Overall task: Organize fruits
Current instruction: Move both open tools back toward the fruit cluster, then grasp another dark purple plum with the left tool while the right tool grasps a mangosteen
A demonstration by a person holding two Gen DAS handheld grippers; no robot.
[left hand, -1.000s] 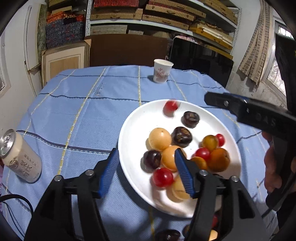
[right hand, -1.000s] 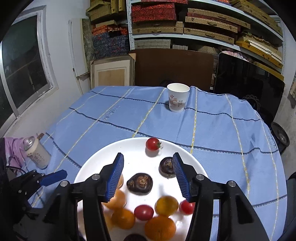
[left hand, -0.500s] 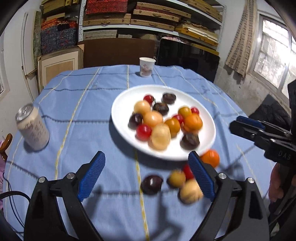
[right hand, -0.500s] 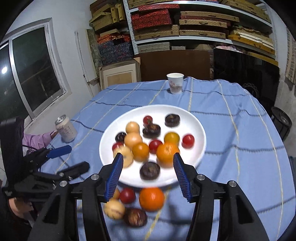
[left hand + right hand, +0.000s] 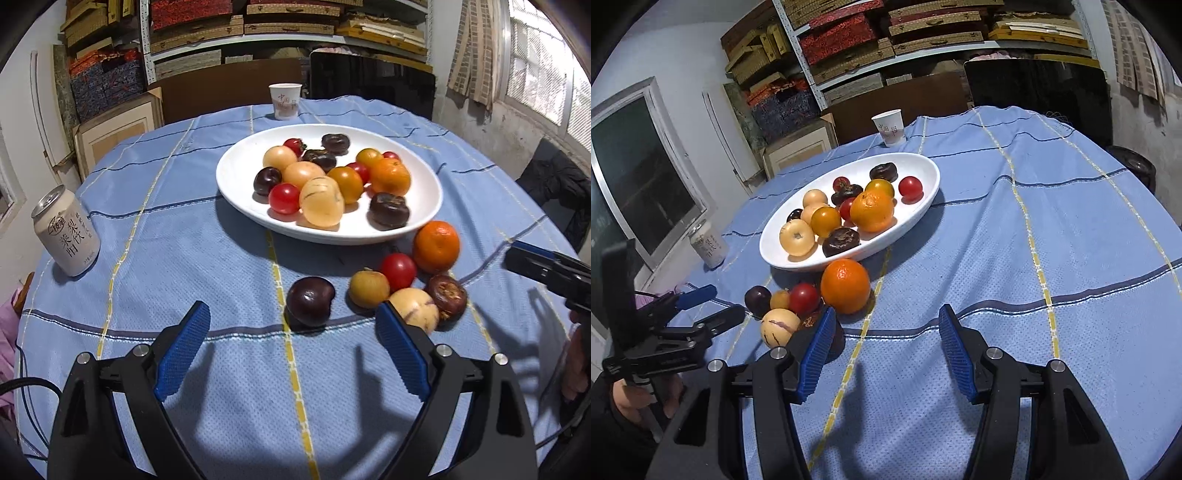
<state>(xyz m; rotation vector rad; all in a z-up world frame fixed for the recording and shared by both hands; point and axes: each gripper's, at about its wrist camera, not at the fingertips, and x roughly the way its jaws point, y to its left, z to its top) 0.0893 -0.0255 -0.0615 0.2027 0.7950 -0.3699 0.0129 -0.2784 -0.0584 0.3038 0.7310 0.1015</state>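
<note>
**Fruit on the plate and fruit on the cloth**

Some things are hard to see. In the right wrist view, the brown bumpy fruit (image 5: pixel 812 320) is mostly hidden behind a blue finger pad (image 5: pixel 816 354), so only a small bit shows. In the left wrist view, the pale round fruit (image 5: pixel 415 308) is partly covered by a finger pad (image 5: pixel 400 354) too. The right gripper (image 5: pixel 543 267) is cut off at the edge there, and a hand (image 5: pixel 576 363) beside it is dark and may be holding its handle.

The white plate (image 5: pixel 236 173) sits on the blue cloth (image 5: pixel 184 236). It holds many fruits: an orange (image 5: pixel 389 176), red tomatoes, yellow ones, dark plums and brown bumpy ones. A big pale fruit (image 5: pixel 321 201) lies at the front.

Six fruits lie on the cloth just beside the plate: a second orange (image 5: pixel 436 246), a red tomato (image 5: pixel 398 271), a small yellow fruit (image 5: pixel 368 288), a dark plum (image 5: pixel 310 301), and the two half-hidden ones.

The left gripper (image 5: pixel 293 354) is wide apart and holds nothing. The right gripper is about half apart and holds nothing; only cloth lies between its fingers.

A paper cup (image 5: pixel 285 100) stands behind the plate. A can (image 5: pixel 66 236) stands far left.
</note>
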